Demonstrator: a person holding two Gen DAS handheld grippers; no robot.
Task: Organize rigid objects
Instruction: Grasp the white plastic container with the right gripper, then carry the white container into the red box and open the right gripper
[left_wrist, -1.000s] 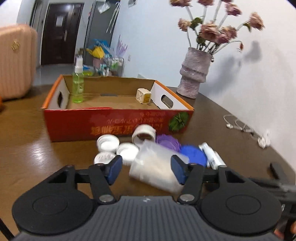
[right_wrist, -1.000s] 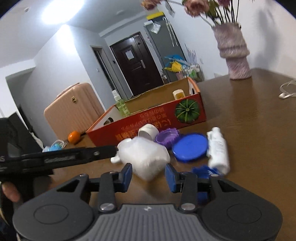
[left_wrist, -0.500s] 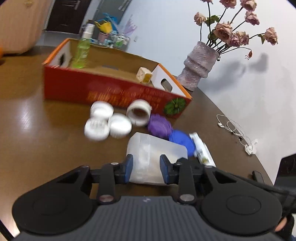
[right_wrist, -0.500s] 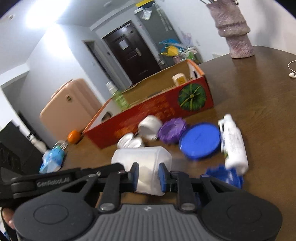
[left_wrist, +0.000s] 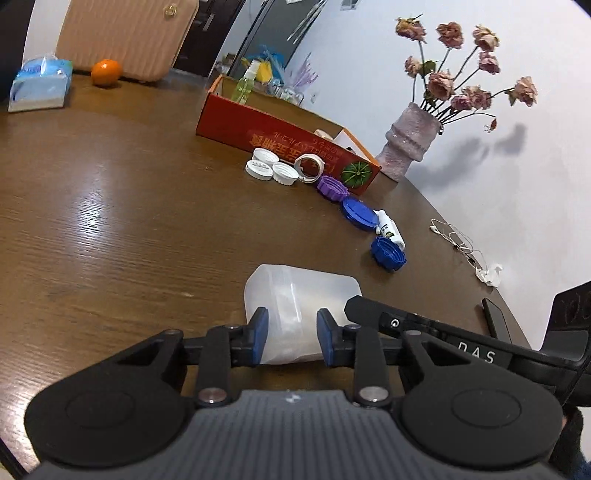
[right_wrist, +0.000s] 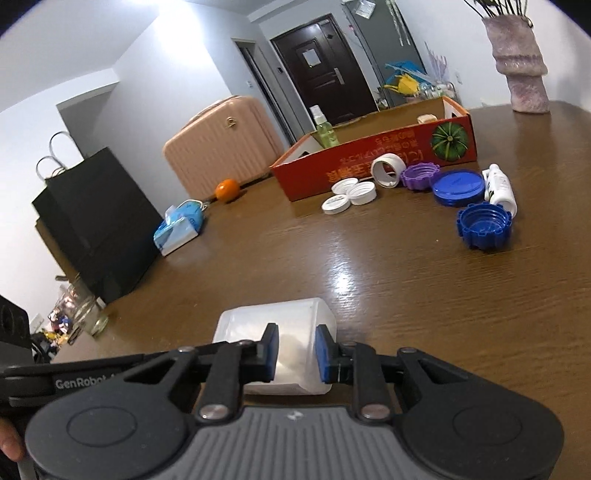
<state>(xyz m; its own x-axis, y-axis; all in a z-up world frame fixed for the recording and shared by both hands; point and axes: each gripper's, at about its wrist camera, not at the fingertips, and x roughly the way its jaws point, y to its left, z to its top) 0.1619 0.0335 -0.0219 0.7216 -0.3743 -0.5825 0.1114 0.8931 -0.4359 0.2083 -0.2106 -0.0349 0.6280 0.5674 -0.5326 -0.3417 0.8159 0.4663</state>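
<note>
Both grippers have hold of one translucent tub (left_wrist: 301, 302), which is lifted above the near part of the table (left_wrist: 110, 229), well apart from the box (left_wrist: 284, 140) at the far side. The left gripper (left_wrist: 290, 334) has its jaws drawn in to a narrow gap with the blue pads pressed on the tub's near end. The right gripper (right_wrist: 295, 352) is closed to a similar narrow gap on the same tub from the other side.

The main risk, as a judgement, is the shared grip. The tub looks thin-walled and slick, and each gripper pinches only a small part of it. If the two hands pull apart or twist against each other, the wall may buckle or the tub may slip out of one pair of pads and drop onto the table. Squeezing harder could deform it instead.

Further off, the white caps (left_wrist: 271, 168), the ring (left_wrist: 309, 168), the purple cap (left_wrist: 332, 188), the blue lid (left_wrist: 359, 214), the small bottle (left_wrist: 388, 230) and the blue cap (left_wrist: 388, 253) lie loose in front of the box. A low carry toward the box could knock them.

Whether the tub has anything in it cannot be told through its cloudy wall. Its near end is hidden behind both grippers. The box's inside is mostly hidden by its red wall; only a green bottle (right_wrist: 325, 129) and a small pale item (right_wrist: 428, 119) show above it.
</note>
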